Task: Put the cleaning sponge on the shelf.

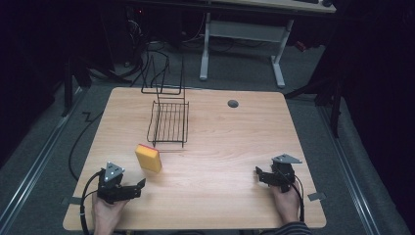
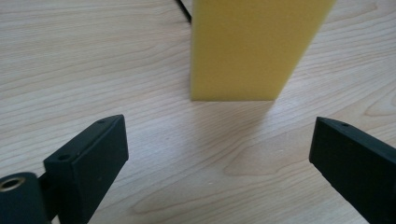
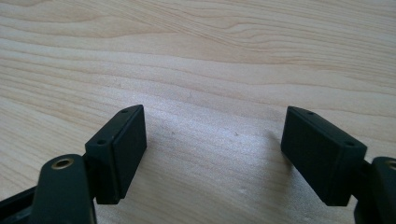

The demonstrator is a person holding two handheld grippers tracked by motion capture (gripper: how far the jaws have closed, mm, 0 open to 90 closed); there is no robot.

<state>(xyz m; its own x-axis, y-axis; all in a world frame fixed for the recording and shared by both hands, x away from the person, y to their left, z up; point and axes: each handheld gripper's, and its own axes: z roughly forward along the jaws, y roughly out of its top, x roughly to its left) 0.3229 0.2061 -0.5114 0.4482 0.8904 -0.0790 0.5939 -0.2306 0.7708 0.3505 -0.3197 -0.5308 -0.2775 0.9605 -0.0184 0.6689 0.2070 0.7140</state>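
left gripper (image 2: 219,154): jaws wide, nothing between | sponge (image 2: 254,46): upright on table (image 2: 70,70), just ahead of left gripper, apart | right gripper (image 3: 212,154): jaws wide, empty | wire rack (image 1: 169,122): beyond sponge

A dim lab or office: the wooden table (image 1: 205,161) stood on grey carpet, cables (image 1: 142,54) trailing beside a white-legged desk (image 1: 242,41).

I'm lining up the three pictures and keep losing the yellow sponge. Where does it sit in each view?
High view: the yellow sponge stands on the table left of centre, in front of the wire rack, just beyond the left gripper.
Left gripper view: top centre, ahead of the open jaws, not between them.
Right gripper view: not in it.
Shared landmark: the light wood table.
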